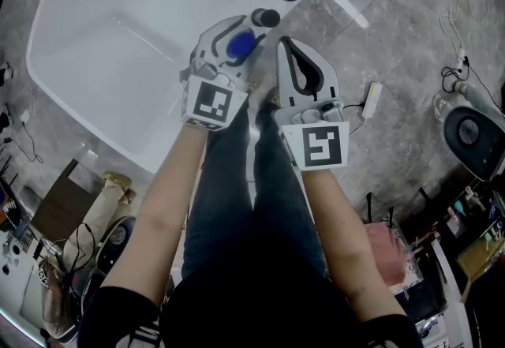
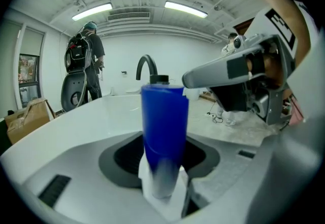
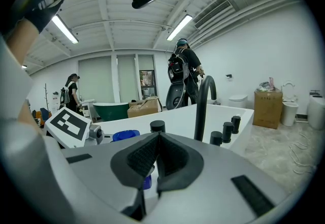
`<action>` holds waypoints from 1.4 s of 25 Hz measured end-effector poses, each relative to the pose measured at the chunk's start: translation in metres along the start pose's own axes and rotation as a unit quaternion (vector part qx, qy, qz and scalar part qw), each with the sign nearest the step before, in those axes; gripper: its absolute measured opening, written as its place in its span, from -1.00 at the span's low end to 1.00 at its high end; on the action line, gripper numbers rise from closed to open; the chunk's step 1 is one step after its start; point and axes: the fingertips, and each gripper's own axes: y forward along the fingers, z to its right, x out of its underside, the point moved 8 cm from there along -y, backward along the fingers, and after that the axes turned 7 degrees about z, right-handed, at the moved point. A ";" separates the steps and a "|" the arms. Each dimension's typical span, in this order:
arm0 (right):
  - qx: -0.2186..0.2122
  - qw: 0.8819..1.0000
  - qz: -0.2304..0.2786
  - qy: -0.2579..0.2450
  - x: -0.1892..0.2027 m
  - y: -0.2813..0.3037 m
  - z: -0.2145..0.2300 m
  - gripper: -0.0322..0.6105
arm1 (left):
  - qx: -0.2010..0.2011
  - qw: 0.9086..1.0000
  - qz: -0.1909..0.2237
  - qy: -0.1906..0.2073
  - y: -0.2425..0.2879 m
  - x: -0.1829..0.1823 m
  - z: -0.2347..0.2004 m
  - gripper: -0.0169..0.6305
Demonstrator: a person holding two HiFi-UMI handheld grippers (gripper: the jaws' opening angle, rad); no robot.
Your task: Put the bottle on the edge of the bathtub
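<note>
A blue bottle (image 1: 241, 44) stands upright on the white bathtub's rim (image 1: 118, 129), next to a black knob (image 1: 266, 18). My left gripper (image 1: 243, 35) is around it, open, and its dark pads stand a little off the bottle (image 2: 163, 126) on both sides. To the bottle's right, my right gripper (image 1: 286, 43) is shut with nothing in it, its tip reaching in at the right of the left gripper view (image 2: 203, 76). From the right gripper (image 3: 158, 139), the bottle's blue top (image 3: 125, 135) shows low at the left.
A black curved tap (image 3: 203, 106) and black knobs (image 3: 228, 129) stand on the tub's rim just beyond the bottle. People and a parked scooter (image 2: 73, 91) are across the room. Cables and a white plug strip (image 1: 371, 94) lie on the grey floor to the right.
</note>
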 end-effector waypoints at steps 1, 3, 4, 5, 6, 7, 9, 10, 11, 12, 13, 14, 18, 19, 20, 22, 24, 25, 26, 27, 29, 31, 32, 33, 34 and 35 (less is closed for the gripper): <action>0.000 1.000 0.002 0.000 -0.002 0.000 0.000 -0.85 | 0.002 1.000 0.001 0.001 -0.001 -0.001 0.000 -0.42; 0.000 1.000 0.006 0.000 -0.005 -0.001 0.000 -0.85 | 0.007 1.000 0.005 0.007 -0.003 -0.005 0.000 -0.41; 0.000 1.000 0.009 -0.001 -0.008 -0.001 -0.001 -0.85 | 0.009 1.000 0.007 0.010 -0.004 -0.008 -0.001 -0.41; 0.000 1.000 0.013 -0.002 -0.011 -0.002 -0.001 -0.85 | 0.011 1.000 0.010 0.012 -0.006 -0.012 -0.002 -0.40; -0.001 1.000 0.017 -0.004 -0.015 -0.003 -0.002 -0.85 | 0.013 1.000 0.013 0.011 -0.008 -0.016 -0.003 -0.40; -0.001 1.000 0.020 -0.006 -0.019 -0.005 -0.003 -0.85 | 0.014 1.000 0.018 0.009 -0.011 -0.021 -0.004 -0.40; -0.001 1.000 0.026 -0.010 -0.029 -0.009 -0.004 -0.85 | 0.017 0.999 0.030 0.008 -0.017 -0.032 -0.004 -0.39; -0.001 1.000 0.028 -0.012 -0.034 -0.011 -0.004 -0.85 | 0.017 0.999 0.034 0.009 -0.020 -0.037 -0.004 -0.39; -0.001 0.999 0.031 -0.015 -0.040 -0.014 -0.004 -0.85 | 0.018 0.999 0.037 0.010 -0.022 -0.042 -0.004 -0.39; 0.000 0.999 0.033 -0.017 -0.045 -0.016 -0.004 -0.85 | 0.018 0.999 0.040 0.011 -0.025 -0.047 -0.003 -0.39; 0.001 0.999 0.036 -0.018 -0.050 -0.019 -0.005 -0.85 | 0.017 0.999 0.042 0.013 -0.027 -0.051 -0.003 -0.39; 0.001 0.999 0.038 -0.020 -0.055 -0.022 -0.005 -0.85 | 0.016 0.999 0.044 0.015 -0.029 -0.056 -0.003 -0.39; 0.003 0.999 0.044 -0.029 -0.076 -0.035 -0.008 -0.85 | -0.005 0.999 0.050 0.006 -0.043 -0.084 -0.004 -0.39; 0.005 0.998 0.046 -0.031 -0.082 -0.039 -0.009 -0.85 | -0.009 0.999 0.049 0.007 -0.048 -0.091 -0.005 -0.39; 0.007 0.998 0.048 -0.032 -0.088 -0.042 -0.010 -0.85 | -0.014 0.999 0.051 0.011 -0.053 -0.100 -0.005 -0.39; 0.014 0.998 0.055 -0.036 -0.102 -0.047 -0.011 -0.85 | -0.025 0.997 0.069 0.017 -0.065 -0.123 -0.006 -0.40; 0.024 0.997 0.066 -0.041 -0.120 -0.053 -0.010 -0.85 | -0.028 0.995 0.096 0.021 -0.077 -0.152 -0.008 -0.48; 0.032 0.996 0.074 -0.044 -0.131 -0.056 -0.008 -0.85 | -0.028 0.993 0.112 0.022 -0.082 -0.168 -0.008 -0.53; 0.041 0.995 0.082 -0.047 -0.142 -0.060 -0.005 -0.85 | -0.031 0.991 0.129 0.021 -0.085 -0.185 -0.008 -0.64; 0.051 0.993 0.091 -0.052 -0.153 -0.066 0.000 -0.85 | -0.034 0.988 0.146 0.017 -0.089 -0.202 -0.007 -0.76; 0.073 0.990 0.105 -0.062 -0.177 -0.080 0.008 -0.85 | -0.038 0.984 0.174 0.013 -0.097 -0.236 -0.003 -0.94; 0.095 0.987 0.112 -0.068 -0.197 -0.101 0.011 -0.85 | -0.034 0.980 0.196 0.011 -0.108 -0.265 0.008 -0.94; 0.106 0.985 0.114 -0.070 -0.207 -0.112 0.011 -0.85 | -0.032 0.978 0.205 0.009 -0.114 -0.278 0.014 -0.94; 0.119 0.983 0.116 -0.074 -0.217 -0.122 0.011 -0.85 | -0.030 0.977 0.212 0.007 -0.120 -0.292 0.018 -0.94; 0.134 0.981 0.119 -0.079 -0.227 -0.133 0.012 -0.85 | -0.029 0.976 0.218 0.005 -0.124 -0.306 0.020 -0.94; 0.152 0.977 0.126 -0.085 -0.237 -0.144 0.015 -0.85 | -0.027 0.975 0.222 0.005 -0.126 -0.320 0.022 -0.94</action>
